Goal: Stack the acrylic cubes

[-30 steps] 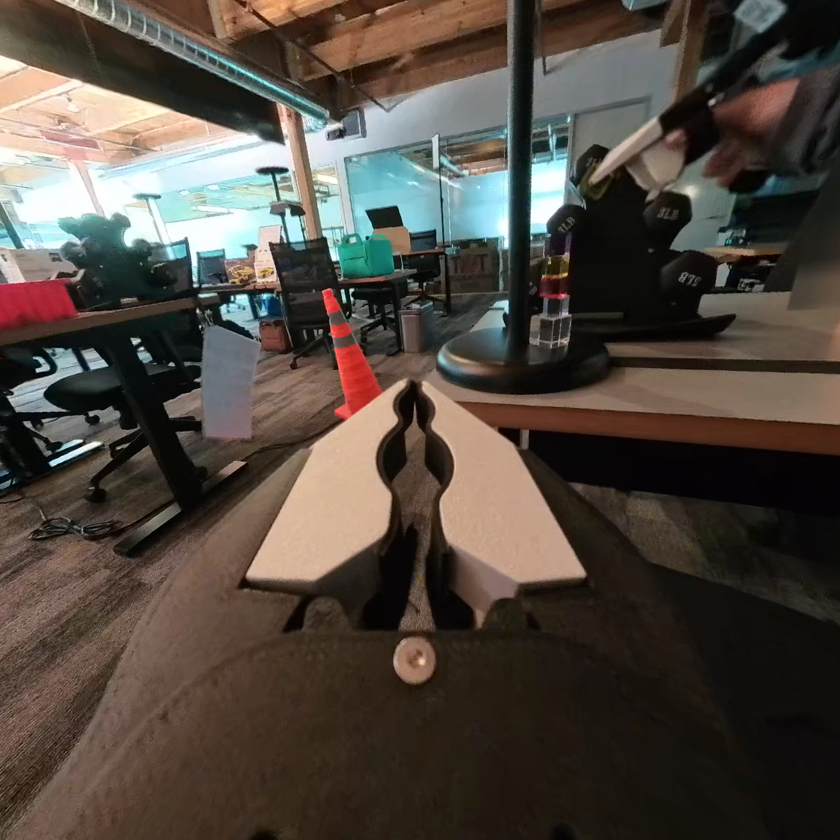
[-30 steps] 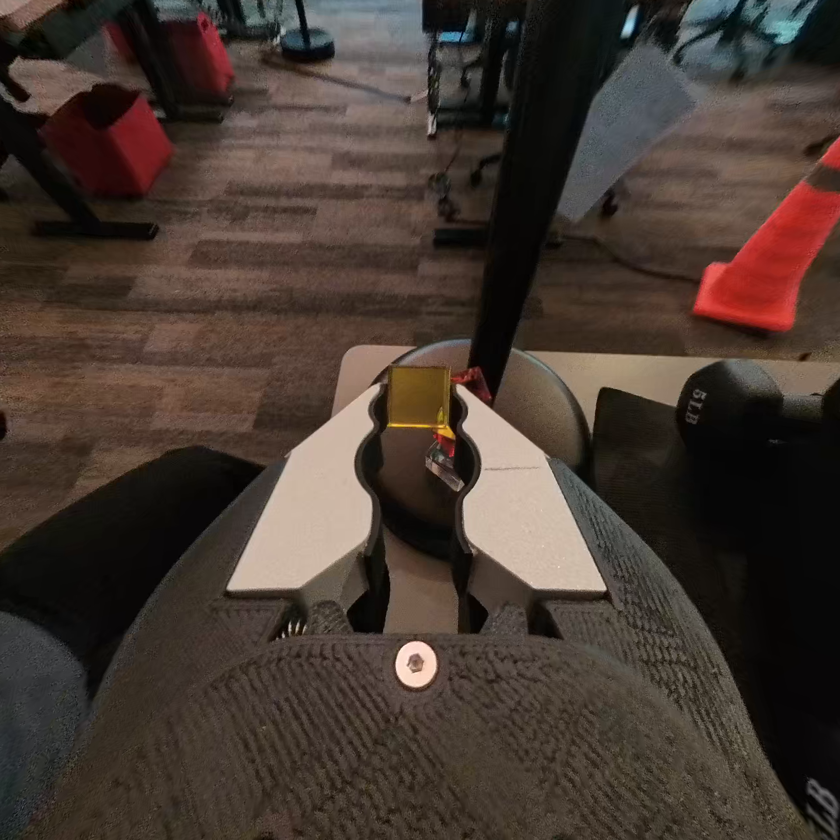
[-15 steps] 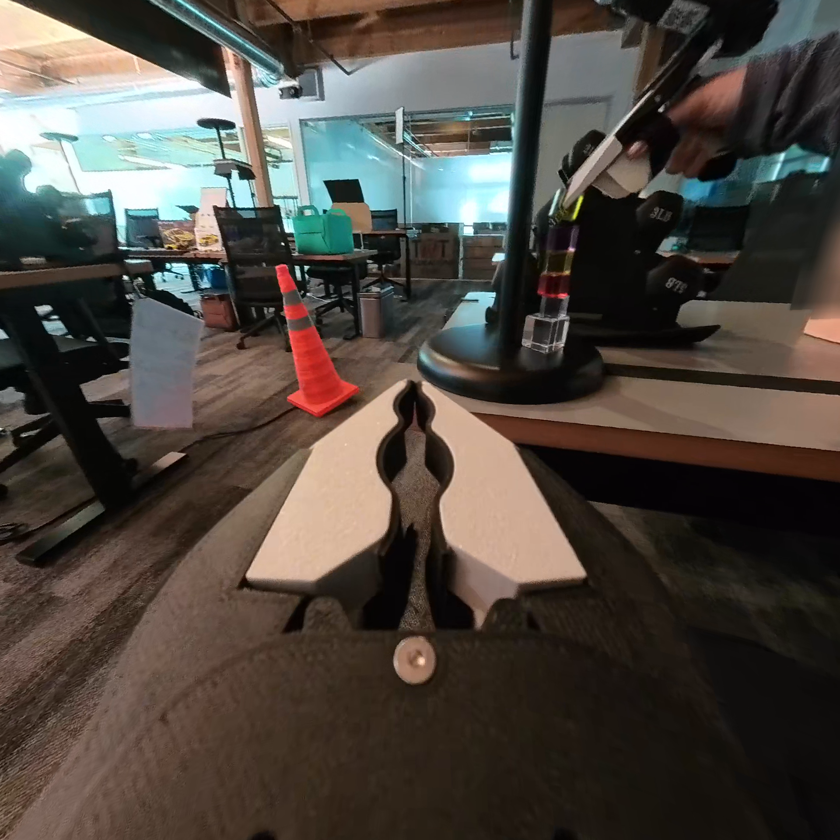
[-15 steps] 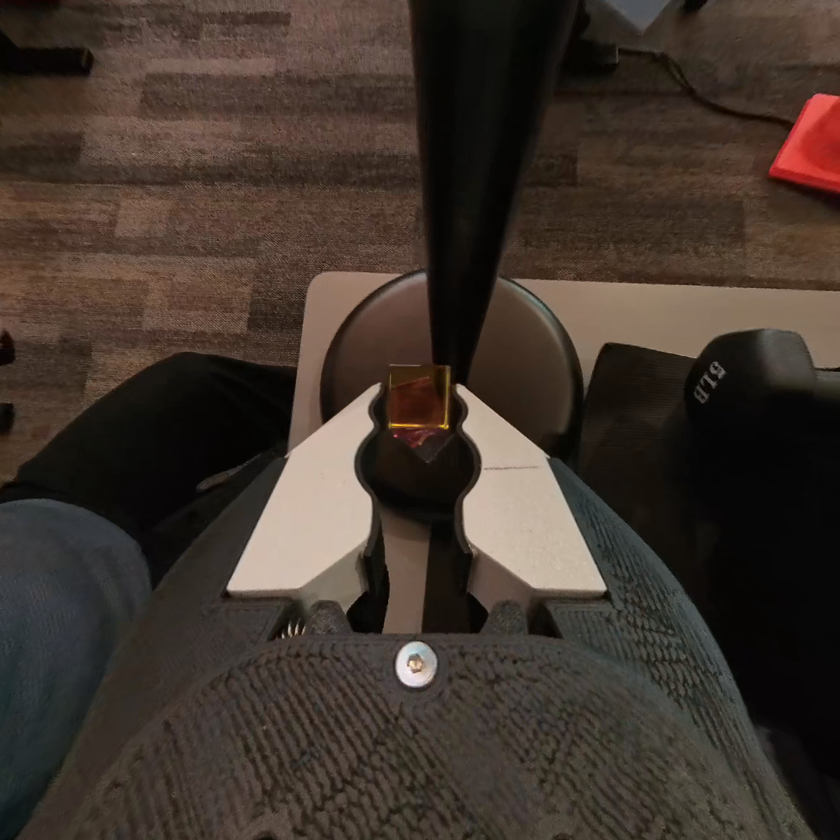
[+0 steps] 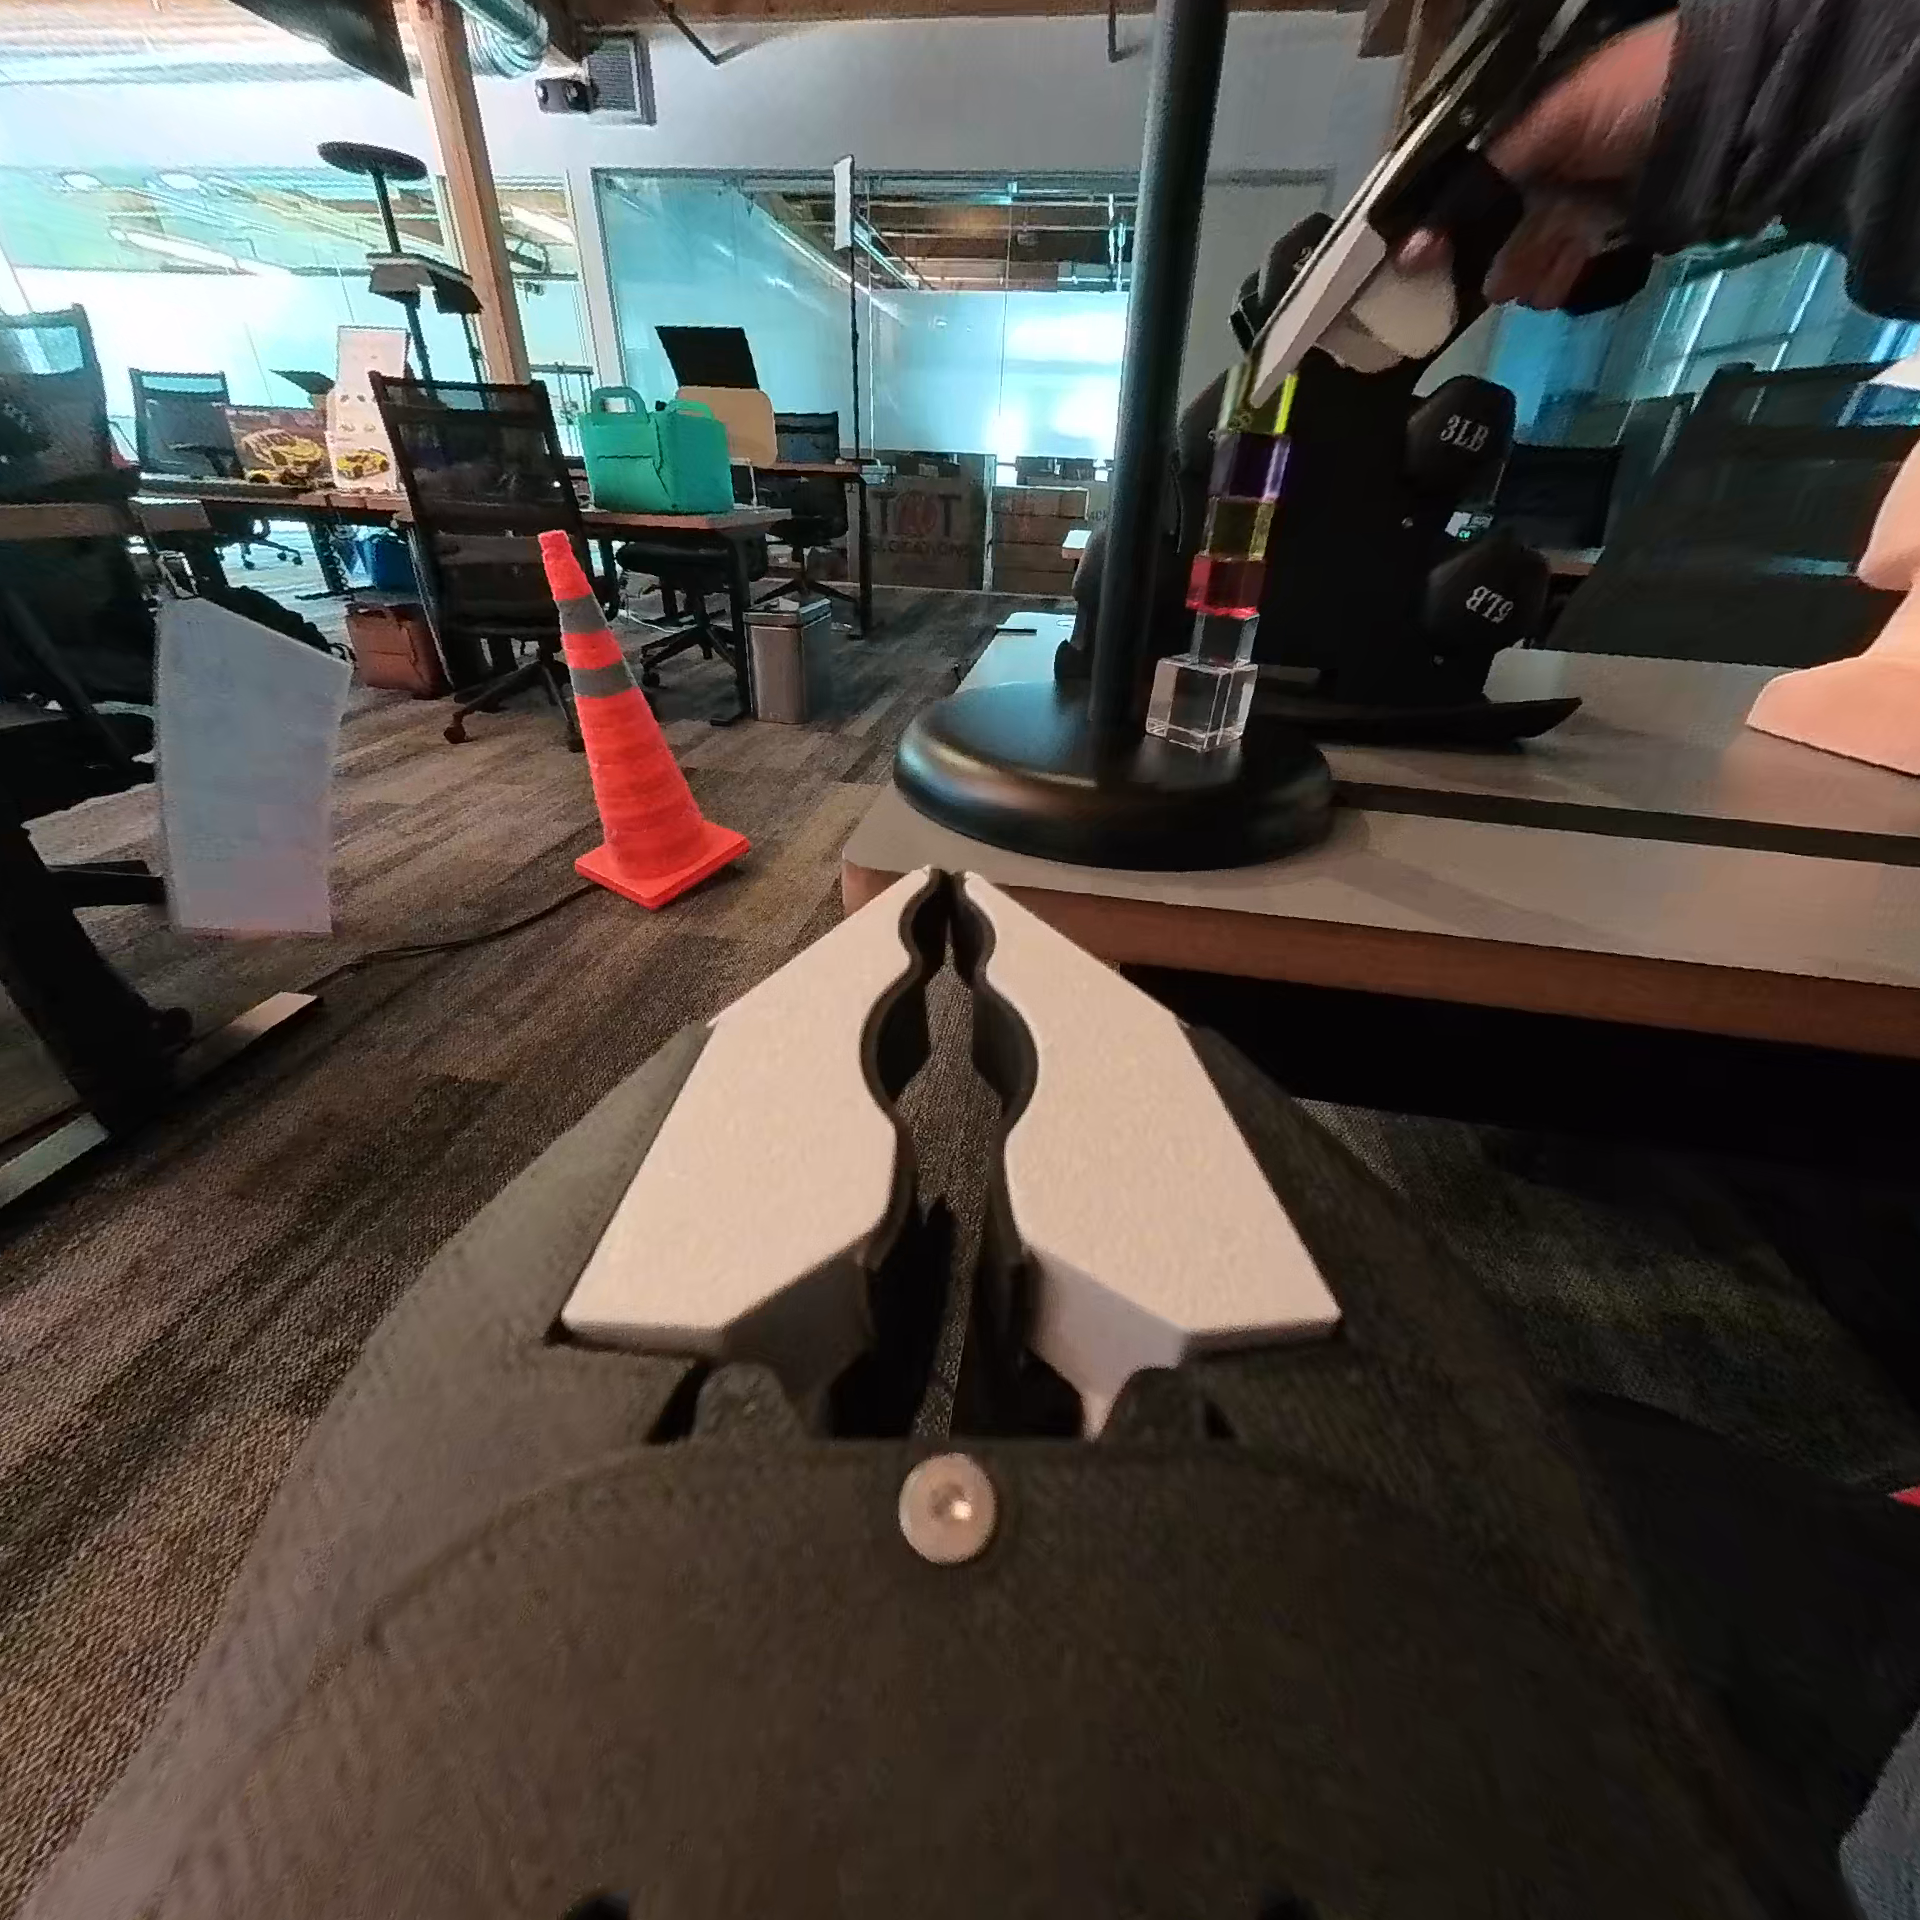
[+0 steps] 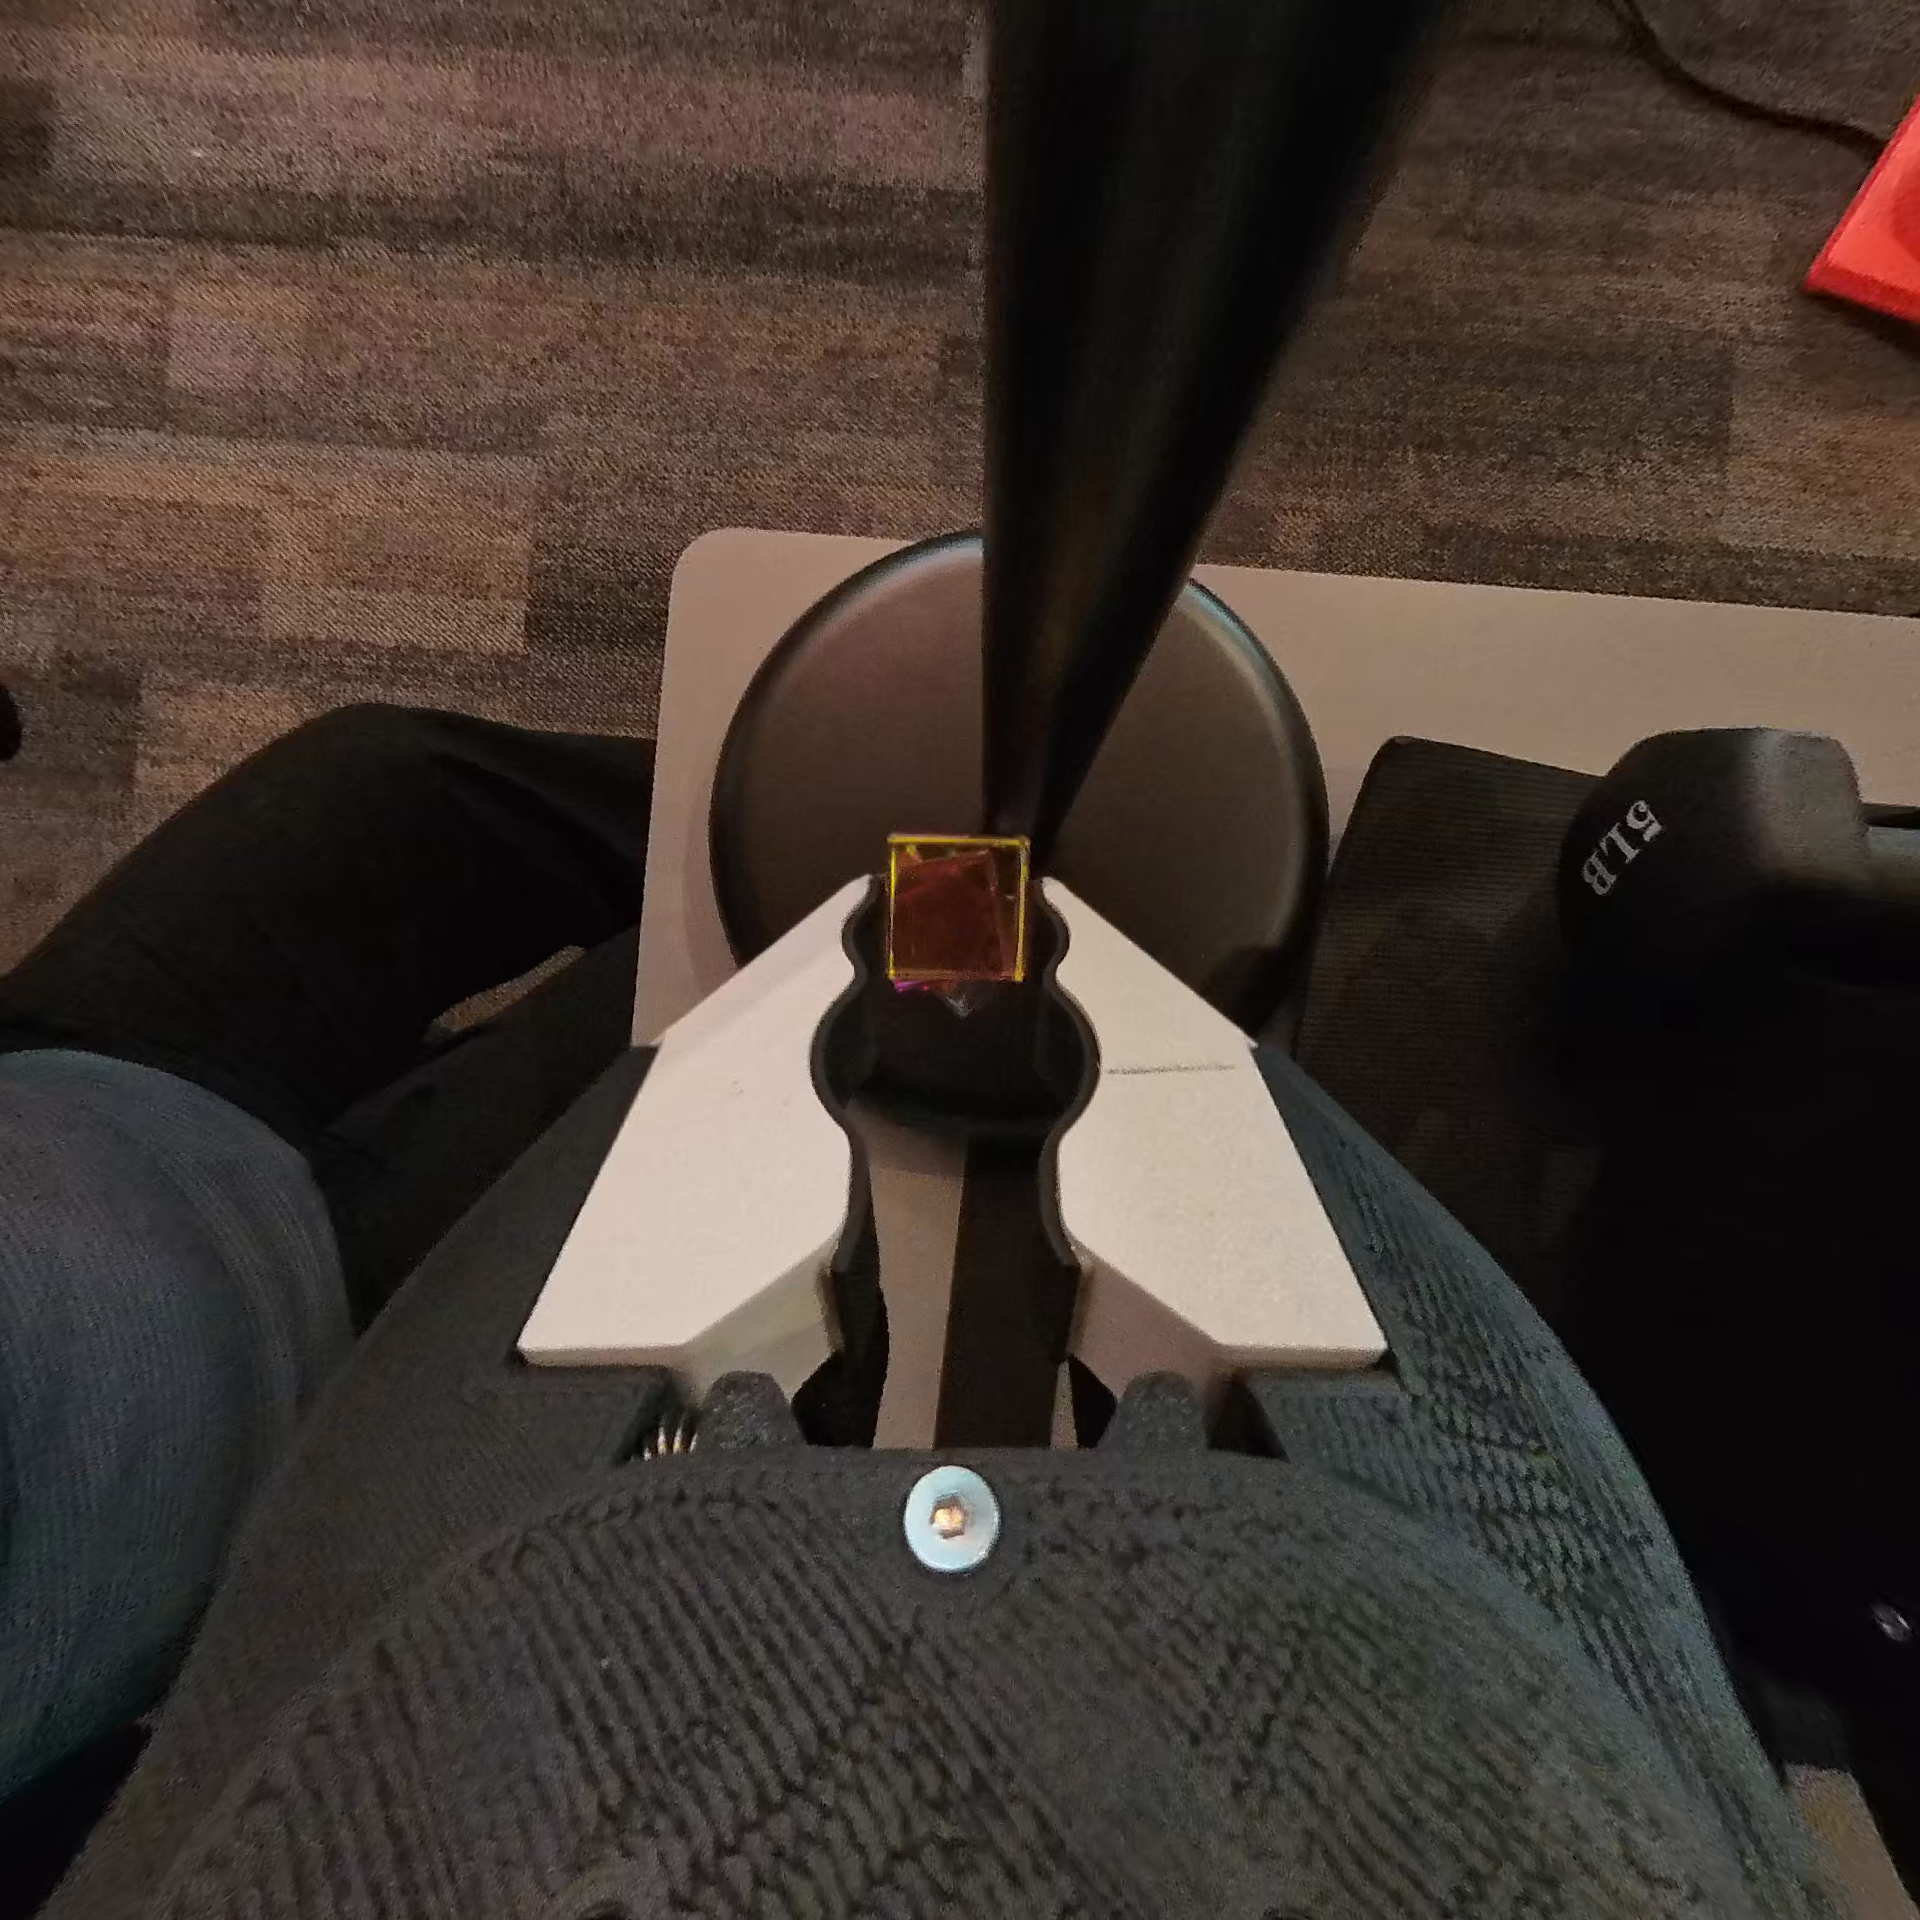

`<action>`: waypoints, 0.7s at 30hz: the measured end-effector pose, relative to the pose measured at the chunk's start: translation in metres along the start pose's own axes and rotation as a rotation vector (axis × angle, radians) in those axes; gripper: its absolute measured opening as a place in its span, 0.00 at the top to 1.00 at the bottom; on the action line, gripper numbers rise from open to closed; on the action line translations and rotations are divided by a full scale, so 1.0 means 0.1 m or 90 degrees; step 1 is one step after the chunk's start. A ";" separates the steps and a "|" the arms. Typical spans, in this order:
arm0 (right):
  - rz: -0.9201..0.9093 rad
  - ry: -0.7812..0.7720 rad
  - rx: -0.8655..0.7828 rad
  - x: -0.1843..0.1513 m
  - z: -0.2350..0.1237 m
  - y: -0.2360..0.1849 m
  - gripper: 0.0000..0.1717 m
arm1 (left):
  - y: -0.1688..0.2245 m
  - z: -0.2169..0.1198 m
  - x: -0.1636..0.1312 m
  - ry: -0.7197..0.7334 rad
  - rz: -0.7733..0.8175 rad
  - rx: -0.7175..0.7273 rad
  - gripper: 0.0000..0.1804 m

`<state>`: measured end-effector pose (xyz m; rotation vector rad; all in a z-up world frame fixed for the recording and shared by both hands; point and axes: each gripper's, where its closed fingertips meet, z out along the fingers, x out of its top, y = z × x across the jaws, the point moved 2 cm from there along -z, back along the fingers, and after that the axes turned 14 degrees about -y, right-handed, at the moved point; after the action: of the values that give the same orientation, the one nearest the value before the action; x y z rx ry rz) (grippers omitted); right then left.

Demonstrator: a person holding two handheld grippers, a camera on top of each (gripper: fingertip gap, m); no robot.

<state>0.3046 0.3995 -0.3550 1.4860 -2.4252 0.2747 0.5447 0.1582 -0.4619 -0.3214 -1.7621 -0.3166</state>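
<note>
Translucent yellow is the colour that counts in both views. From the left wrist view, the left tongs point(image 5: 948, 883) are clenched on nothing, hanging low over the carpet just short of the counter point(image 5: 1558, 883) edge. Since a second ago this view has swung so that the orange cone point(image 5: 639, 748) sits nearer the middle and the lamp base point(image 5: 1112, 790) looms larger. On that base stands a stack of cubes point(image 5: 1231, 551): 1 clear at the bottom, then red, yellow and purple, beside the black pole point(image 5: 1153, 364). The right tongs point(image 5: 1262, 390) (seen far off, top right, in a person's hand point(image 5: 1548, 197)) have come down until the yellow cube point(image 5: 1262, 400) they carry meets the stack's top; a second ago it hung clear above. Black dumbbells point(image 5: 1460, 436) stand behind.

From the right wrist view, looking straight down, the right tongs point(image 6: 958, 914) are grasping the yellow cube point(image 6: 956, 909), a finger pressed on each side. Earlier the lower cubes showed off to one side below it; now they lie almost hidden beneath, with only a sliver peeping out at the near edge. That suggests the cube is lined up over the stack, though the hold has not loosened. A dumbbell point(image 6: 1714, 862) lies right.
</note>
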 end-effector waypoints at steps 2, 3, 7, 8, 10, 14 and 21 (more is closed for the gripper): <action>-0.001 -0.008 -0.004 -0.01 0.00 0.00 0.85 | -0.01 -0.01 -0.01 -0.001 -0.003 0.001 1.00; 0.000 -0.009 -0.005 -0.01 0.00 0.01 0.85 | -0.01 -0.02 -0.01 -0.002 -0.005 0.002 1.00; 0.006 -0.008 0.000 -0.02 0.00 0.00 0.85 | -0.02 -0.02 -0.01 -0.002 -0.012 0.005 1.00; 0.007 -0.007 0.003 -0.02 -0.01 0.00 0.85 | -0.03 -0.02 -0.01 -0.001 -0.015 0.011 1.00; 0.010 -0.004 0.007 -0.03 -0.01 -0.01 0.84 | -0.08 -0.04 0.01 0.006 -0.025 0.038 1.00; 0.016 0.016 -0.012 -0.03 -0.01 0.03 0.75 | -0.12 -0.06 0.06 0.023 -0.039 0.066 0.90; 0.065 0.190 -0.088 -0.04 -0.40 0.03 0.64 | 0.02 0.15 0.28 0.002 -0.058 0.023 0.82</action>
<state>0.3088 0.4167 -0.3183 1.1728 -2.2340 0.3188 0.5266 0.1671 -0.4375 -0.2149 -1.7801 -0.3488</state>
